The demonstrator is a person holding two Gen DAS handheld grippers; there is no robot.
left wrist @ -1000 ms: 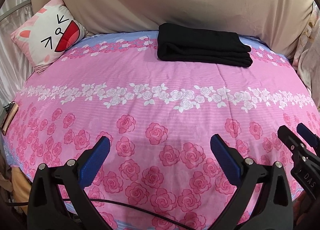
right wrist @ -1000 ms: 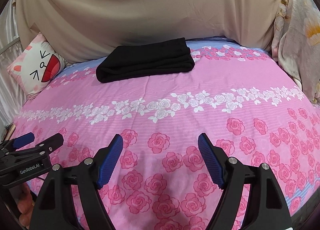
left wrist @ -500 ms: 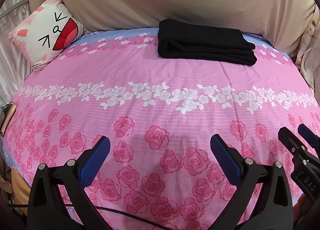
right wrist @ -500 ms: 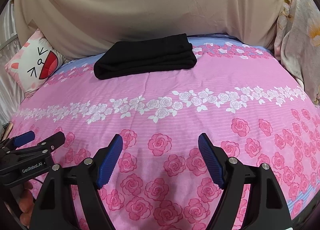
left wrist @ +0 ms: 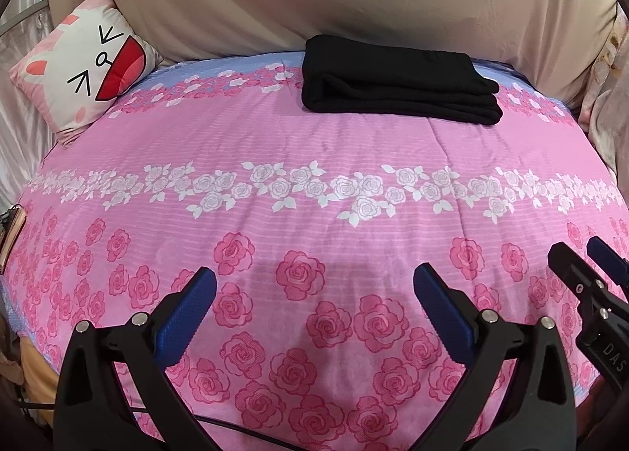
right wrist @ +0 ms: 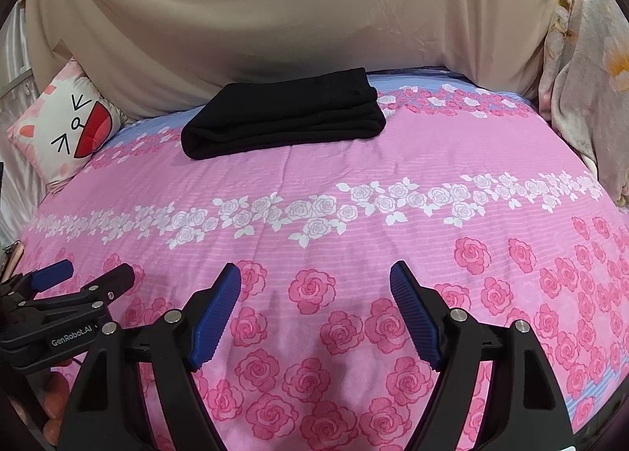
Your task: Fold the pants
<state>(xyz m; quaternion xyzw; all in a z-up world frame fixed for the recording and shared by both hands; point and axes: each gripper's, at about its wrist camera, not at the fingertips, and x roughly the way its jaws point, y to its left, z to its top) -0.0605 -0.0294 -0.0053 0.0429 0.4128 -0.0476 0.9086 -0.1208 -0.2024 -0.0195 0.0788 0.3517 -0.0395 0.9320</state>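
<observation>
Pants (left wrist: 397,87), black, lie folded in layers on the pink bedspread (left wrist: 314,144).

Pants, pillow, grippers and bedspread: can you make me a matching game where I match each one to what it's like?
Things:
1. pants
2. pillow
3. left gripper
4. bedspread

Descriptions:
A. pink with roses
B. open, holding nothing
C. black, folded, at the far side of the bed
D. has a cartoon cat face, at the far left corner

Pairs: 1-C, 2-D, 3-B, 4-A
</observation>
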